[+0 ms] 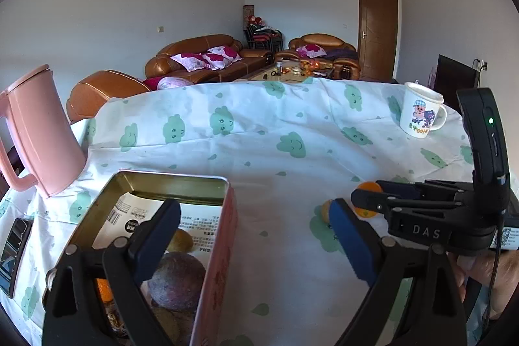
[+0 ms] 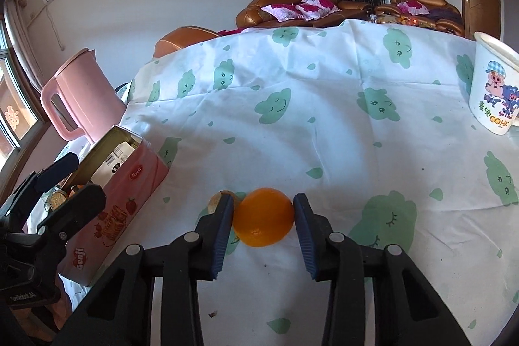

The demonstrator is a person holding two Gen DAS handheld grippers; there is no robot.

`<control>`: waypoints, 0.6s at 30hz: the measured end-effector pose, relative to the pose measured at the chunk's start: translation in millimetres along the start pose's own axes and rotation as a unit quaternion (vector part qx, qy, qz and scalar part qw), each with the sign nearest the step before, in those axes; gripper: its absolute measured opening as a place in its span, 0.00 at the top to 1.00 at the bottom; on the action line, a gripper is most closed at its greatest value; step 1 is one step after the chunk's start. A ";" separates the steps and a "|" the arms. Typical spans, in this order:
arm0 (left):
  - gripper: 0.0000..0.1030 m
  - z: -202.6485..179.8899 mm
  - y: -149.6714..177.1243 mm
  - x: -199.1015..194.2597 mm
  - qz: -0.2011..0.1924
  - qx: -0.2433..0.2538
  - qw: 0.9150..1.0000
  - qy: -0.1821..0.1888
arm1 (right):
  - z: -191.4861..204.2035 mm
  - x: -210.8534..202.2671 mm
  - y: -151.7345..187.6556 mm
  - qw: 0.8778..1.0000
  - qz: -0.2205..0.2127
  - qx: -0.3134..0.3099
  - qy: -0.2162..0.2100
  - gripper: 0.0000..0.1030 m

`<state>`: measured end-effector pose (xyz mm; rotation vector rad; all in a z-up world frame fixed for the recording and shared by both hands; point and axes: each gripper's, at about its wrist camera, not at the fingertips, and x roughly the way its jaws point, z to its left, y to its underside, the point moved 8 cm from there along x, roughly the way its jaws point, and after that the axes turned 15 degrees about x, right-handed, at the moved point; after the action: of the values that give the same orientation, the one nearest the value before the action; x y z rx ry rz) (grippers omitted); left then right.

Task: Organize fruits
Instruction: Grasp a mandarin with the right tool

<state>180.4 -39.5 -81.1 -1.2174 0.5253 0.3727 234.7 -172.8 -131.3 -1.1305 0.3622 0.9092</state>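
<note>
Right gripper (image 2: pixel 263 218): blue pads flank the orange (image 2: pixel 263 217) on the cloud-print tablecloth (image 2: pixel 292 80), jaws closed to its sides and apparently touching; a smaller yellowish fruit (image 2: pixel 216 200) lies just beside the left pad. Left gripper (image 1: pixel 256 235): jaws spread wide, nothing held, above the pink tin (image 1: pixel 223 235) holding a purple fruit (image 1: pixel 178 279). Further out: pink kettle (image 1: pixel 42 132), cartoon mug (image 1: pixel 420 111).

Both wrist views are looking low across the table (image 1: pixel 275 151) toward the sofas (image 2: pixel 292 5), sharing the pink tin (image 1: pixel 217 248) and orange (image 2: pixel 262 216).
</note>
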 end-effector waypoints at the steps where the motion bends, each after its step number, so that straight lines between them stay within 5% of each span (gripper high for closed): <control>1: 0.08 -4.1 -0.9 1.6 0.001 0.005 1.000 0.003 | -1.6 -4.7 -1.3 1.000 -0.010 -0.004 0.007 0.61; 6: 0.11 -28.1 -4.1 17.6 0.016 0.020 0.999 0.028 | -15.1 -24.1 -6.6 0.997 -0.052 -0.017 0.051 0.61; 9: 0.19 -44.5 -4.0 31.7 0.034 0.030 0.998 0.050 | -25.1 -31.4 -9.7 0.996 -0.063 -0.012 0.062 0.61; 13: 0.45 -61.5 -1.2 49.1 0.064 0.039 0.994 0.080 | -35.6 -40.5 -12.9 0.995 -0.077 -0.001 0.063 0.61; 18: 0.49 -72.0 -2.4 70.1 0.093 0.029 0.989 0.107 | -35.2 -42.2 -13.3 0.995 -0.081 -0.006 0.062 0.61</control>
<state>226.3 -109.2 -137.1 -1.1620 0.8334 0.3845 225.9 -224.3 -109.6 -1.2113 0.3608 0.7015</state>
